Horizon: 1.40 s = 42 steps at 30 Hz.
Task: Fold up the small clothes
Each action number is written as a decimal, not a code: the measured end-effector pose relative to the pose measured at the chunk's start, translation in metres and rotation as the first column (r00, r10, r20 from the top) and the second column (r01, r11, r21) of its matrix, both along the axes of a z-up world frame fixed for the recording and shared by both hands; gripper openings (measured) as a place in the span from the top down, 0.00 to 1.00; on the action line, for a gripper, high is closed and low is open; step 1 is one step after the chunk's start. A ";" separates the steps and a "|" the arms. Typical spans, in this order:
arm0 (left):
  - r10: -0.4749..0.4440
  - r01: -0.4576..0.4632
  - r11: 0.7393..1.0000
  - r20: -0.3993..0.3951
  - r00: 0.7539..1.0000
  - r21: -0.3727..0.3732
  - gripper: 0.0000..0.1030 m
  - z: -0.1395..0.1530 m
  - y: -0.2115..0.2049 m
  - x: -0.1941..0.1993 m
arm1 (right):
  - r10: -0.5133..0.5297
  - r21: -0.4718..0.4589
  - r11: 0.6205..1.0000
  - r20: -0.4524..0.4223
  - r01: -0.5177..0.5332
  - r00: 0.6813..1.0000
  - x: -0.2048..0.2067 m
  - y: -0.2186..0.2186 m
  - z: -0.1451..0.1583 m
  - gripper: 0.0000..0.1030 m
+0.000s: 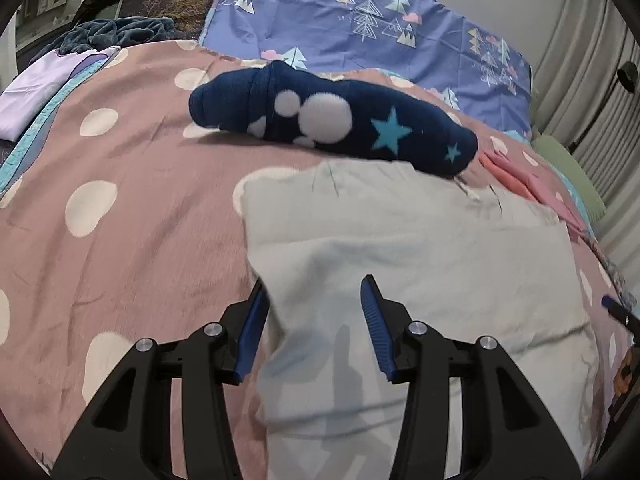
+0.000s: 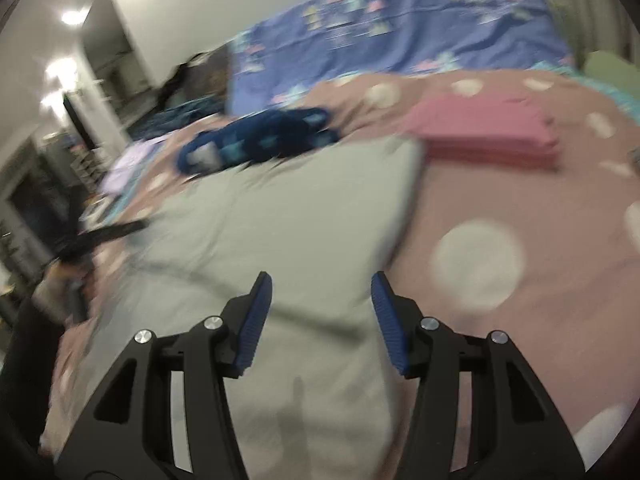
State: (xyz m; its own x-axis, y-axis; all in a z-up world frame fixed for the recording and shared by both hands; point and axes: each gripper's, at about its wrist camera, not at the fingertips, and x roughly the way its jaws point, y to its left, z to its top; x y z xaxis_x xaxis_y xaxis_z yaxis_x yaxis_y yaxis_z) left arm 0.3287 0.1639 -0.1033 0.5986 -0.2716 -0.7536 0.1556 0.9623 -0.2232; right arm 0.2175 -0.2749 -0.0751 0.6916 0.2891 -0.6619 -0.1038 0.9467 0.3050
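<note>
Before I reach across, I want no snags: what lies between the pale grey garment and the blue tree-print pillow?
The navy star-patterned sock lies across that stretch on the dotted bedspread, clearest in the left wrist view.

On the dotted bedspread (image 1: 120, 220) lies one pale grey garment (image 1: 400, 248), one dark blue fleece piece with stars (image 1: 332, 120), one folded pink stack (image 2: 488, 132) and one lilac cloth (image 1: 36, 92). There is one blue patterned pillow (image 1: 360, 20) and two grippers: left gripper (image 1: 316, 304), right gripper (image 2: 322, 304).
</note>
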 end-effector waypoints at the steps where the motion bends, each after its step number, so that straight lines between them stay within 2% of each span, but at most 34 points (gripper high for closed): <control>1: 0.002 -0.002 1.000 -0.007 1.000 0.006 0.55 0.000 -0.004 0.004 | -0.025 -0.013 1.000 -0.017 0.025 1.000 0.013 -0.004 0.002 0.49; 4: -0.007 0.007 1.000 -0.027 1.000 0.009 0.76 -0.003 -0.011 0.010 | -0.098 0.012 0.995 -0.072 0.100 0.993 0.061 -0.023 -0.002 0.50; 9: -0.019 0.020 0.999 -0.030 0.999 0.037 0.78 -0.007 -0.017 0.012 | -0.153 0.062 0.985 -0.155 0.164 0.976 0.123 -0.034 -0.028 0.46; 10: -0.014 0.015 0.999 -0.027 1.000 0.032 0.78 -0.007 -0.016 0.013 | -0.167 0.071 0.981 -0.170 0.181 0.971 0.130 -0.034 -0.034 0.60; 11: -0.012 0.013 1.000 -0.019 1.000 0.023 0.81 -0.005 -0.015 0.013 | -0.170 0.069 0.981 -0.171 0.184 0.971 0.133 -0.033 -0.037 0.96; 13: -0.024 0.024 1.000 0.031 0.999 -0.005 0.89 0.003 -0.012 0.008 | -0.156 0.043 0.986 -0.132 0.163 0.979 0.129 -0.029 -0.027 0.96; 15: -0.033 0.035 0.999 0.071 0.997 -0.023 0.90 0.011 -0.011 0.002 | -0.140 0.053 0.988 -0.069 0.144 0.988 0.124 -0.037 -0.016 0.96; 18: -0.038 0.039 0.999 0.057 0.998 -0.023 0.90 0.008 -0.011 0.004 | -0.280 -0.156 0.952 -0.083 0.265 0.956 0.133 -0.060 -0.028 0.99; 19: -0.035 0.035 0.999 0.040 0.999 -0.021 0.90 0.003 -0.010 0.005 | -0.287 -0.142 0.953 -0.134 0.268 0.949 0.133 -0.072 -0.039 0.99; 20: -0.035 0.035 0.999 0.022 0.999 -0.019 0.89 -0.002 -0.010 0.007 | -0.280 -0.074 0.960 -0.149 0.272 0.948 0.127 -0.080 -0.043 0.98; 22: -0.032 0.032 0.999 -0.005 0.999 -0.004 0.88 -0.012 -0.009 0.007 | -0.237 0.035 0.969 -0.120 0.243 0.964 0.105 -0.079 -0.037 0.96; 23: -0.018 0.018 1.000 -0.018 1.000 -0.002 0.87 -0.018 -0.006 0.008 | -0.198 0.055 0.977 -0.101 0.204 0.975 0.095 -0.071 -0.032 0.96; 25: -0.006 0.006 1.000 -0.027 1.000 -0.020 0.87 -0.022 -0.001 0.007 | -0.060 0.052 0.997 -0.023 0.062 0.998 0.057 -0.040 -0.018 0.94; 27: 0.000 -0.001 1.000 -0.024 1.000 -0.024 0.85 -0.022 0.002 0.006 | 0.081 -0.022 0.997 0.027 -0.080 0.996 0.021 -0.004 -0.010 0.77; 28: 0.001 -0.002 1.000 -0.023 1.000 -0.020 0.85 -0.022 0.002 0.006 | 0.134 -0.074 0.989 0.044 -0.130 0.990 0.007 0.011 -0.008 0.64; 29: 0.002 -0.002 1.000 -0.024 1.000 -0.016 0.84 -0.021 0.002 0.006 | 0.190 -0.163 0.970 0.053 -0.180 0.980 -0.006 0.028 -0.009 0.60; 31: 0.006 -0.006 1.000 -0.025 1.000 -0.004 0.84 -0.019 0.001 0.007 | 0.233 -0.340 0.917 0.034 -0.208 0.972 -0.016 0.056 -0.017 0.60; 33: 0.014 -0.014 1.000 -0.024 1.000 -0.003 0.84 -0.018 0.000 0.006 | 0.243 -0.491 0.846 0.010 -0.207 0.970 -0.017 0.077 -0.031 0.66; 35: 0.018 -0.018 1.000 -0.022 1.000 -0.009 0.84 -0.016 -0.001 0.004 | 0.206 -0.556 0.815 0.014 -0.164 0.978 -0.013 0.084 -0.040 0.93; 36: 0.014 -0.015 1.000 -0.020 1.000 -0.007 0.84 -0.015 -0.003 0.002 | 0.181 -0.572 0.810 0.027 -0.133 0.983 -0.012 0.082 -0.042 0.98; 39: 0.002 -0.002 1.000 -0.013 1.000 -0.003 0.84 -0.011 -0.004 -0.003 | 0.051 -0.552 0.834 0.065 -0.006 0.997 -0.010 0.052 -0.038 1.00; 41: -0.006 0.006 1.000 -0.007 1.000 -0.010 0.84 -0.009 -0.003 -0.006 | -0.069 -0.463 0.882 0.052 0.086 0.996 -0.014 0.014 -0.035 1.00; 42: -0.012 0.012 1.000 -0.006 1.000 -0.012 0.84 -0.008 -0.003 -0.006 | -0.083 -0.420 0.903 0.031 0.088 0.996 -0.016 0.003 -0.033 1.00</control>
